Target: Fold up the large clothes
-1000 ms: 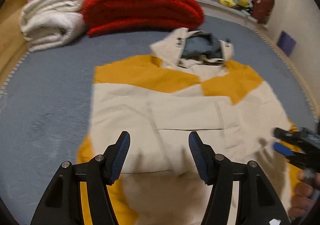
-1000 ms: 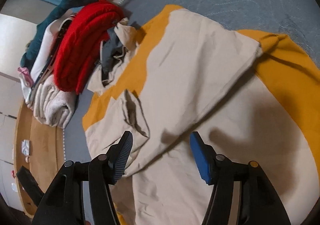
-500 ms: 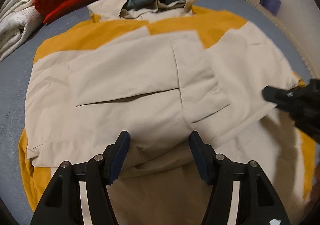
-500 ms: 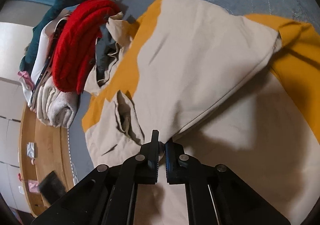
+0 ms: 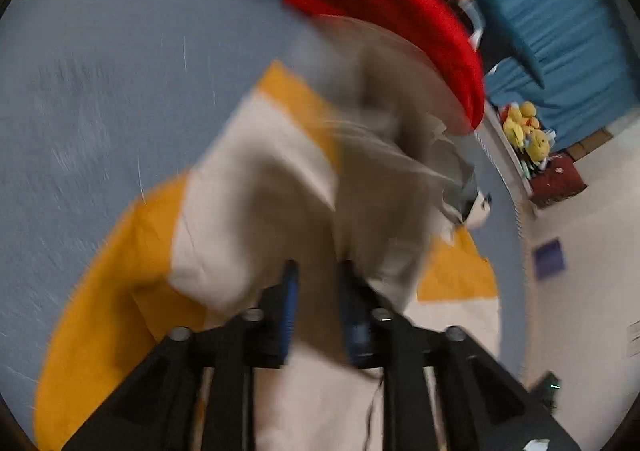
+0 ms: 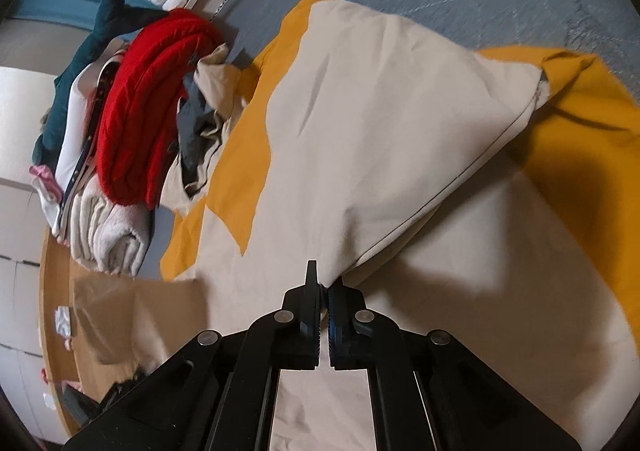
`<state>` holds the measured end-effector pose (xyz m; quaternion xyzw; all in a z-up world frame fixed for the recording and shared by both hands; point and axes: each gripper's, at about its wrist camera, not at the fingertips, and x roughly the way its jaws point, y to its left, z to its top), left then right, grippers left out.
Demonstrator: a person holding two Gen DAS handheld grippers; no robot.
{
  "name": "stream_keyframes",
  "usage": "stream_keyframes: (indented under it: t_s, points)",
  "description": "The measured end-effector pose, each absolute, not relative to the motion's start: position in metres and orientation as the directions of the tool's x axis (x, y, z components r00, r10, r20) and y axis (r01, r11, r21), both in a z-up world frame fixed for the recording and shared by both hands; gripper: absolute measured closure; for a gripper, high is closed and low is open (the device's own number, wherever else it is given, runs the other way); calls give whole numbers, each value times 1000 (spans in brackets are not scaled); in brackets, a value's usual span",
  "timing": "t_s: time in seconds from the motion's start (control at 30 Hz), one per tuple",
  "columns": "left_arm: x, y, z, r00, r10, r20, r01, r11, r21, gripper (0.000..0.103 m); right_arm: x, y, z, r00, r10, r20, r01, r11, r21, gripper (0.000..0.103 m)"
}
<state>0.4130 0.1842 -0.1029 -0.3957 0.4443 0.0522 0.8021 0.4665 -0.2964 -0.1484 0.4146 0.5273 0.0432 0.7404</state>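
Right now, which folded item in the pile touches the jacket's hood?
The red blanket: the jacket hood presses against it. The white towel lies beside it, apart from the hood.

Matte black plastic left hand-held gripper (image 5: 316, 291), blurred: two angular arms with triangular cut-outs, round silver screws at the joints, blue ribbed pads (image 5: 289, 299) lining the inner faces of the fingers. Same build on the black right hand-held gripper (image 6: 324, 291): silver screw heads, open triangular frames, dark blue ridged pads (image 6: 334, 315) facing each other.
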Motion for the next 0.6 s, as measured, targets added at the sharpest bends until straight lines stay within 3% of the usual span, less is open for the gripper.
stream_keyframes:
  t_s: [0.13,0.3,0.4,0.47,0.6]
  points:
    - [417,195,-123,549,-349,-760,-426,666,-613,78,469,-296,-152,423,502,-755,389,652,651,97]
    - [407,207,-129,516,-406,-754,-455,616,-643,67,470,-298,-158,408,505,-760,409,644,647,95]
    - [418,189,-136,320,-457,-830,-411,722,-556,66,473,-300,-155,422,493,-761,394,656,644,97]
    - [417,192,-133,346,-508,-789,-384,690,-613,65,474,-307,-146,468,451,-760,376,677,633,98]
    - [418,201,-125,418,-497,-760,-362,676,-641,58,476,-327,-140,503,403,-765,414,664,622,99]
